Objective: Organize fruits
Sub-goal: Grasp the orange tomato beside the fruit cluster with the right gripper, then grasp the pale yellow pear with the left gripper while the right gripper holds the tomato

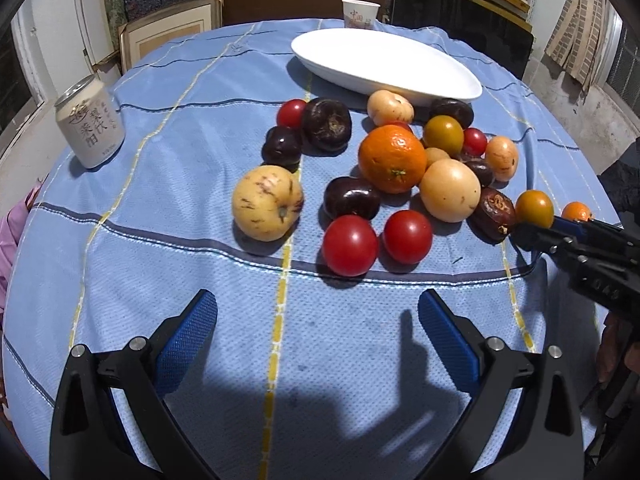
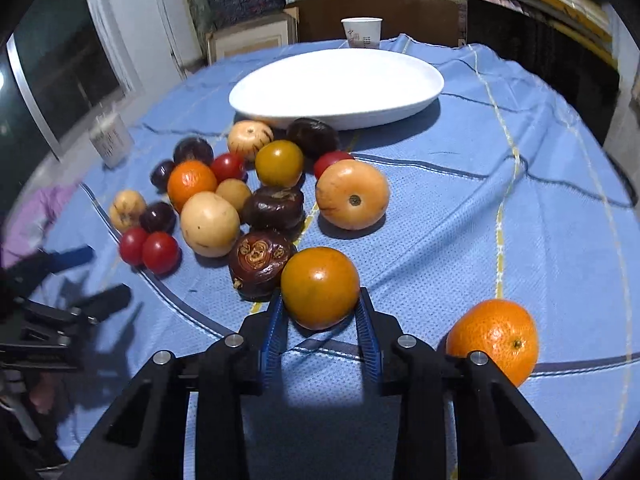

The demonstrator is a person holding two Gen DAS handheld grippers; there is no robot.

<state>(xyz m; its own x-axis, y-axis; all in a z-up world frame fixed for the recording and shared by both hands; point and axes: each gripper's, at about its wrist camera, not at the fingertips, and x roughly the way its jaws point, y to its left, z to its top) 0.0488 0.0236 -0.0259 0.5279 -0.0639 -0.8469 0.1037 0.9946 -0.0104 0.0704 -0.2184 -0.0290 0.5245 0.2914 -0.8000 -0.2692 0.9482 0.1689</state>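
fruits (image 1: 392,168) heaped mid-desk beside the white dish (image 2: 336,88)
right hand-held gripper (image 2: 320,308) slants down, blue pads clamped on a yellow-orange tomato (image 2: 320,286) near the desk's (image 2: 460,208) front edge; left hand-held gripper (image 1: 316,332) slants down too, fingers apart, holding nothing.

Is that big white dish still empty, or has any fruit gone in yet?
Empty. The white dish shows only its bare inside in both views; all the fruit lies on the blue cloth.
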